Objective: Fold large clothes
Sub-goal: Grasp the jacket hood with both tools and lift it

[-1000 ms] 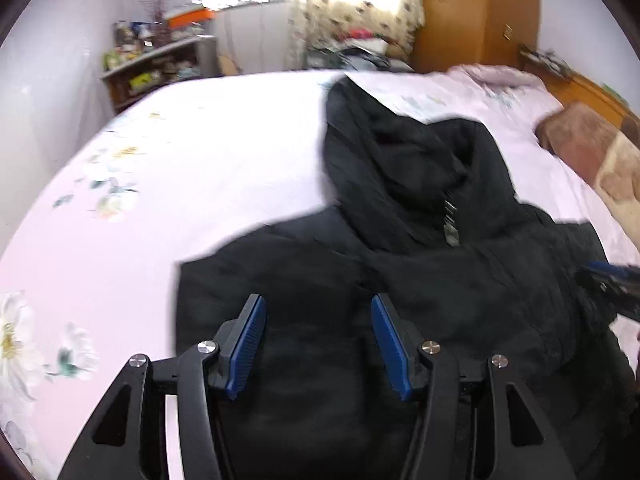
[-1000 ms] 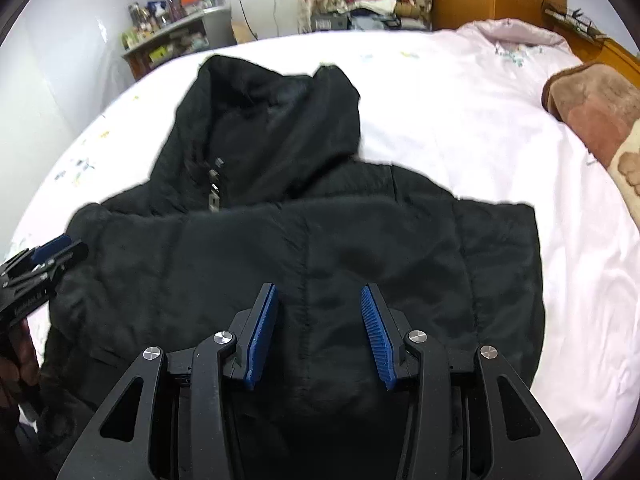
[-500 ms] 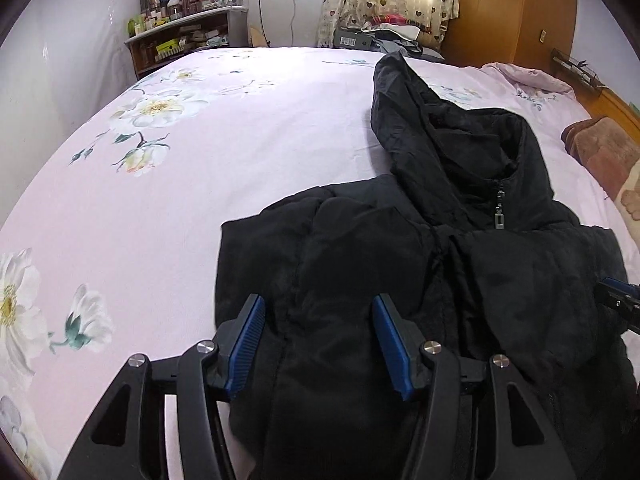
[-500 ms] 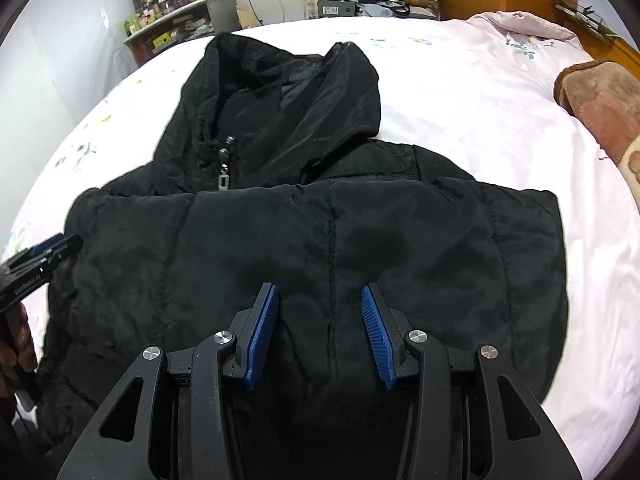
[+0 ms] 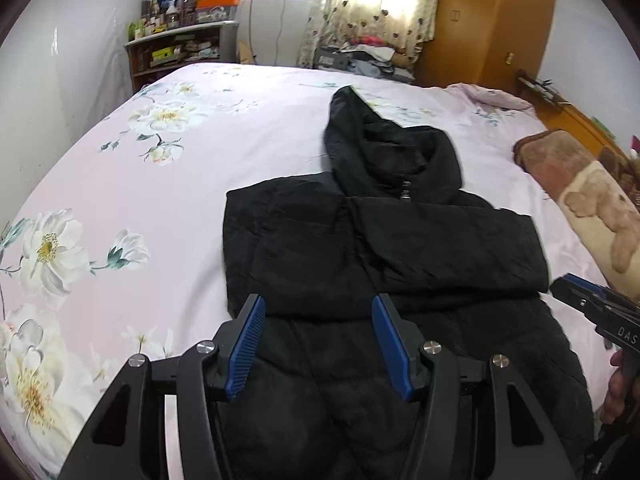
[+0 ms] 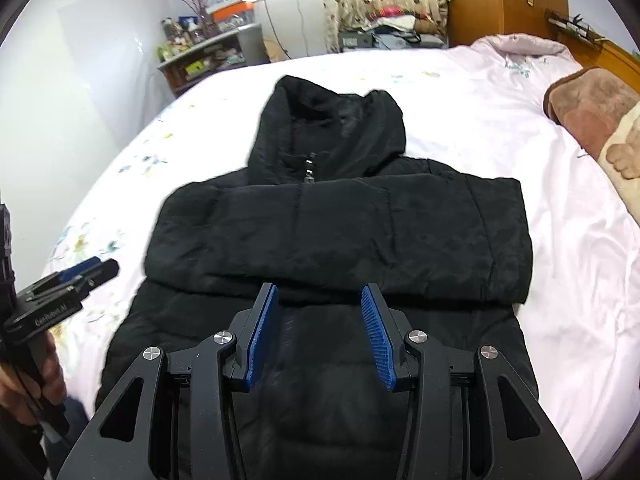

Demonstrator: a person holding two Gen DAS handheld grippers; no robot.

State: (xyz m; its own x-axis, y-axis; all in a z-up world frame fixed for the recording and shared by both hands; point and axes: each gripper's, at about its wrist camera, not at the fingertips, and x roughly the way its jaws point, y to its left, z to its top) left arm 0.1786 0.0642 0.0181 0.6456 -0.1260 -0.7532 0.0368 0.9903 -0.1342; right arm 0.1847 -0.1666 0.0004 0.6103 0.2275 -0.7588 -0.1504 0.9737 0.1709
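Note:
A black hooded puffer jacket lies flat on the bed, hood toward the far side, zip pull at the collar. Its sleeves are folded across the chest in a thick band. My left gripper hovers open above the jacket's lower left part, nothing between its blue pads. My right gripper hovers open above the lower middle, also with nothing in it. Each gripper shows at the edge of the other's view: the right gripper and the left gripper, both held by hands.
The pink floral bedsheet spreads wide to the left of the jacket. A brown and cream blanket lies at the right edge of the bed. Beyond the bed stand a cluttered shelf, a pile of clothes and a wooden wardrobe.
Both grippers have pulled back and up from the jacket, so it looks smaller and more of the bed shows. The jaws have stayed open and the jacket has not moved.

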